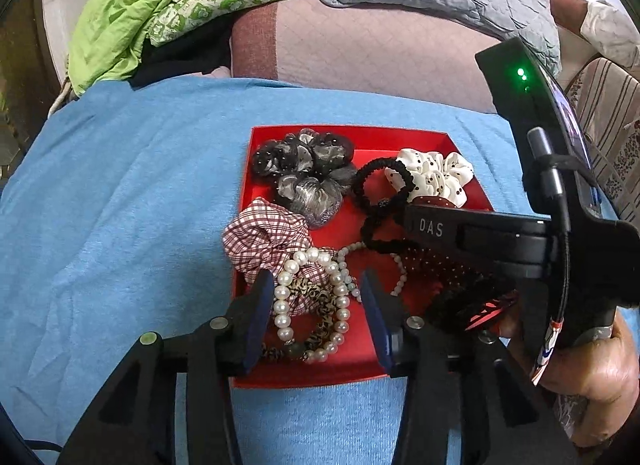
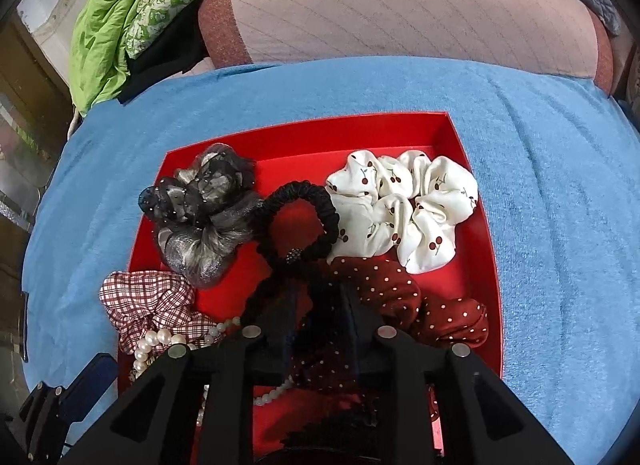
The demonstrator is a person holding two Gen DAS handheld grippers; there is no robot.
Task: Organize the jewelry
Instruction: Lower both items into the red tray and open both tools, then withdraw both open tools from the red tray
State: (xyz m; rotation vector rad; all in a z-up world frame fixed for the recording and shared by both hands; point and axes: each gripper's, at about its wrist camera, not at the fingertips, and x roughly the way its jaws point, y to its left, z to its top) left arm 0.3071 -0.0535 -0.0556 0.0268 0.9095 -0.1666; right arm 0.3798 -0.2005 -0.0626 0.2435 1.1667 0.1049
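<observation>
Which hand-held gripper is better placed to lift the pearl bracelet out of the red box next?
Left. The left hand-held gripper is open with the pearl bracelet between its fingers. The right hand-held gripper is over the dotted scrunchie.

Red tray (image 2: 480, 233) on blue cloth (image 2: 560, 205)

One legible marking is recorded: the letters "DAS", in pale capitals, are printed on the black body of the right gripper (image 1: 472, 265) (seen from the left wrist view, where it crosses over the red tray (image 1: 360, 145)). No other lettering, brand, number or sign is found to be readable in either view; the fabric prints (cherries, dots, checks) carry no text.
</observation>
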